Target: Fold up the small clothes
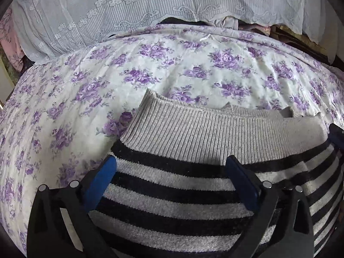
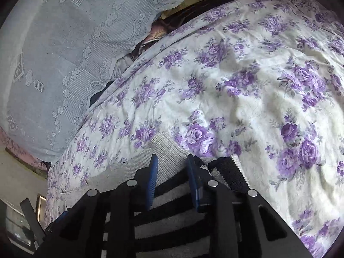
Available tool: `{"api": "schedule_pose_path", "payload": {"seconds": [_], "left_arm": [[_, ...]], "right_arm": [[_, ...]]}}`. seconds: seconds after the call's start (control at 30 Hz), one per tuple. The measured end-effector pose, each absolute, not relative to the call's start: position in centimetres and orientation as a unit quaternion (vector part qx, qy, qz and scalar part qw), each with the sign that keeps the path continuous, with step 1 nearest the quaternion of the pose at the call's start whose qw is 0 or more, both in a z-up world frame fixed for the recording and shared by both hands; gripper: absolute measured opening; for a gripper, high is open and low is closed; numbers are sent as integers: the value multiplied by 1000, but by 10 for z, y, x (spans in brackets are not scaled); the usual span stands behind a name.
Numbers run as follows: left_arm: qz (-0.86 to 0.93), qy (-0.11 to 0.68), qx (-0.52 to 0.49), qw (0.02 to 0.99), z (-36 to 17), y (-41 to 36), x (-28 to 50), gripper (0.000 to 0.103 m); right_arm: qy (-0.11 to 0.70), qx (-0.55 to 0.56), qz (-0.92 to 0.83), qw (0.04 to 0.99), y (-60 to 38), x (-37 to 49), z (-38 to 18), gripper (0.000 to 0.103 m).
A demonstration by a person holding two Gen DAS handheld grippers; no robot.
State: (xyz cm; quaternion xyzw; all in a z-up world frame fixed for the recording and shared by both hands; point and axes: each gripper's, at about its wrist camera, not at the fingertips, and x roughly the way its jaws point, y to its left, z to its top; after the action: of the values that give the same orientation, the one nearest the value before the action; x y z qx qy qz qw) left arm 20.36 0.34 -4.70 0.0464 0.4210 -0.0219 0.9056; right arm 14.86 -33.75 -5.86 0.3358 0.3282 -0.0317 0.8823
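A small black-and-grey striped knit sweater [image 1: 172, 180] with a grey ribbed hem [image 1: 193, 133] lies on the floral bed sheet [image 1: 150, 68]. My left gripper [image 1: 171, 165] is open, its blue-padded fingers spread wide just above the stripes near the ribbed hem. In the right wrist view the same sweater [image 2: 169, 195] lies under my right gripper [image 2: 172, 161], whose jaws stand partly open, a narrow gap over the ribbed hem [image 2: 165, 150], holding nothing that I can see. A folded striped edge [image 2: 232, 172] lies just right of the right gripper.
A white lace cloth [image 1: 129, 10] covers a pile along the far edge of the bed, also in the right wrist view [image 2: 64, 43]. Pink and dark fabrics [image 2: 154, 36] poke out beneath it. The other gripper's blue finger [image 1: 337, 135] shows at the right edge.
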Motion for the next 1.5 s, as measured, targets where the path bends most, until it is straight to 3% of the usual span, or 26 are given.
{"api": "schedule_pose_path", "payload": {"seconds": [0.17, 0.23, 0.3, 0.4, 1.17, 1.37, 1.5], "left_arm": [[-8, 381, 5, 924, -18, 21, 196, 99], [10, 380, -16, 925, -15, 36, 200, 99], [35, 406, -21, 913, -28, 46, 213, 99], [40, 471, -42, 880, -60, 57, 233, 99], [46, 395, 19, 917, -29, 36, 205, 99], [47, 402, 21, 914, -32, 36, 206, 99], [48, 409, 16, 911, -35, 39, 208, 99]], "right_arm": [[287, 278, -39, 916, -317, 135, -28, 30], [281, 257, -38, 924, -309, 135, -21, 41], [300, 240, -51, 922, -306, 142, -25, 46], [352, 254, -62, 899, -315, 154, -55, 46], [302, 203, -45, 930, -281, 129, -8, 46], [309, 195, -54, 929, -282, 133, -13, 46], [344, 174, -84, 919, -287, 146, -35, 53]]}}
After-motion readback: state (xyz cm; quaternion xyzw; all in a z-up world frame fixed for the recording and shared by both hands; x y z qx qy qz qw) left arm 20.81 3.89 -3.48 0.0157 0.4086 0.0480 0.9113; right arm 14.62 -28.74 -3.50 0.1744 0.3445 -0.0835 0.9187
